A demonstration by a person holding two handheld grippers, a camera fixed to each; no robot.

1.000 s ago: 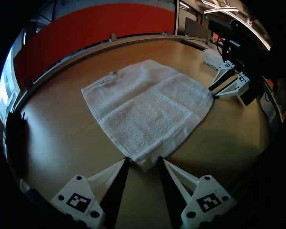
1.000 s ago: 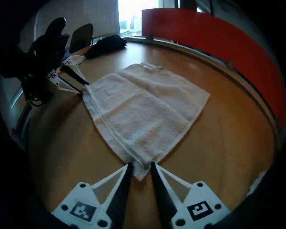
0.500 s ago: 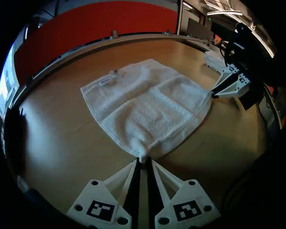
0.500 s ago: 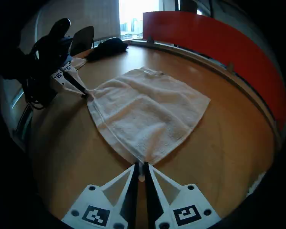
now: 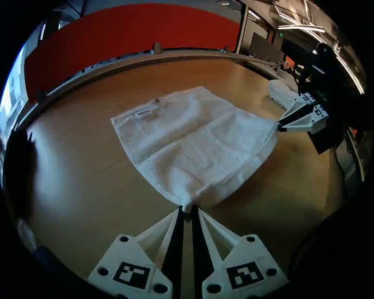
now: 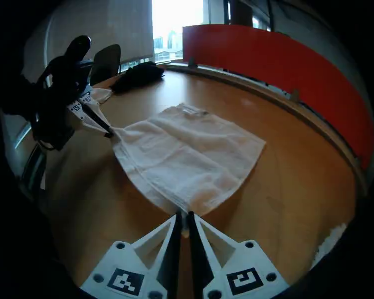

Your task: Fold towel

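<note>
Left gripper view shows the left gripper (image 5: 187,213) with its jaws pressed together on the near corner of the white towel (image 5: 197,144), a small nub of cloth pinched between the tips. Off to the right, the right gripper (image 5: 280,125) nips the neighbouring corner in the same way. In the right gripper view its jaws are closed on that corner, with the fabric drawn to a point.

The towel lies on the wooden worktop (image 5: 72,164). Its far half, with the sewn label, is flat. The edge between the two pinched corners seems to rise a little off the wood in a shallow curve.

I judge this to be the start of a fold: both corners are gripped, the edge is lifting, and nothing is laid over yet. The next move calls for raising both corners together and carrying them toward the far edge by the red panel (image 5: 132,30). The edge should be kept taut and level so corner lands on corner, and then let go.
</note>
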